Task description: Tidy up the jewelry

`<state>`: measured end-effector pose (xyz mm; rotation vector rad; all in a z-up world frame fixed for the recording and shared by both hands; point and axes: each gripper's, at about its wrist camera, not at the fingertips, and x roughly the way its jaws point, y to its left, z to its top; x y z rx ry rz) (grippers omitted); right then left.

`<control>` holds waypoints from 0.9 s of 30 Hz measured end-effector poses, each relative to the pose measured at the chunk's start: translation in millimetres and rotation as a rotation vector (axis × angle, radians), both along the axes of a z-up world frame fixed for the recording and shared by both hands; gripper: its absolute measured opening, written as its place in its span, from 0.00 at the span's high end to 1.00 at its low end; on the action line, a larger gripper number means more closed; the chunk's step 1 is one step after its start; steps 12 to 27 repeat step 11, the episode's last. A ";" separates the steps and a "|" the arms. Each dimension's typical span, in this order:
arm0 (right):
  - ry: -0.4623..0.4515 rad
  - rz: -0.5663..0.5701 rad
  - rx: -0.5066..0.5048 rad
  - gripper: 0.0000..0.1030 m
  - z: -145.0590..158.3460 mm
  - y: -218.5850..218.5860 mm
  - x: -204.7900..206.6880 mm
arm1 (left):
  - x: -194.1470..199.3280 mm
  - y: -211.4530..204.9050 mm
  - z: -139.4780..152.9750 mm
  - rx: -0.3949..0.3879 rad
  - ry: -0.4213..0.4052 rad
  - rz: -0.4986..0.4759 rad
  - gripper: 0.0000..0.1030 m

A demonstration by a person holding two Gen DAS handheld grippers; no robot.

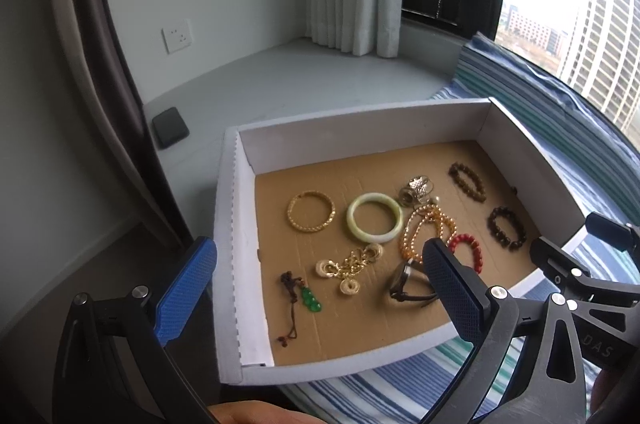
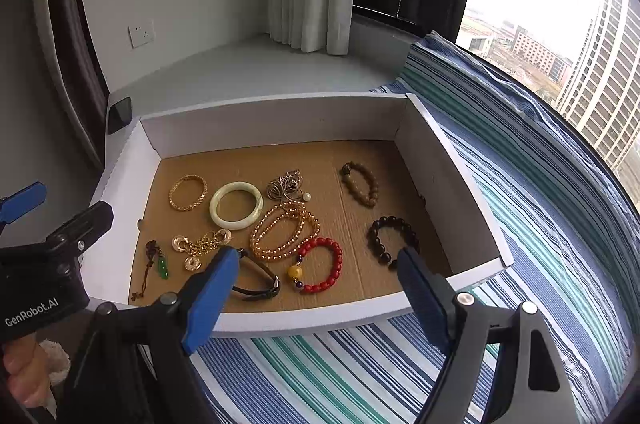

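My right gripper: jaws spread wide, nothing between the blue pads; it hangs over the near edge of the box, pointing down into it.
My left gripper: jaws also wide apart and empty; one pad sits outside the box's left wall, the other over the leather bracelet.
Hand: my fingers wrap the left tool's handle, low in the right view.
Red bead bracelet: flat on the floor of the box, nearest my right jaws, with one yellow bead on its left.
Leather bracelet: just left of the red one, partly hidden by a pad.
Amber bead strand: looped, touching the red bracelet's top.
Pale green bangle: mid-box, clear of the gold bangle to its left.
Silver tangle: behind the amber strand.
Two dark bead bracelets: brown one farther back, black one nearer, on the right side.
Gold chain with discs and green pendant on cord: front left.
Box: white walls, brown cardboard floor, resting on striped cloth.
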<state>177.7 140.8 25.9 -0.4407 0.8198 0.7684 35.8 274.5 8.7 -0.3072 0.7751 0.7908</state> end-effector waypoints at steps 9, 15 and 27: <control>0.003 -0.006 -0.007 0.20 -2.4 1.1 1.7 | -0.4 0.7 1.7 0.002 -0.021 0.003 0.01; 0.004 -0.005 -0.007 0.20 -2.1 1.0 2.2 | 0.0 0.0 3.3 0.014 -0.022 0.005 0.01; 0.004 -0.005 -0.007 0.20 -2.1 1.0 2.2 | 0.0 0.0 3.3 0.014 -0.022 0.005 0.01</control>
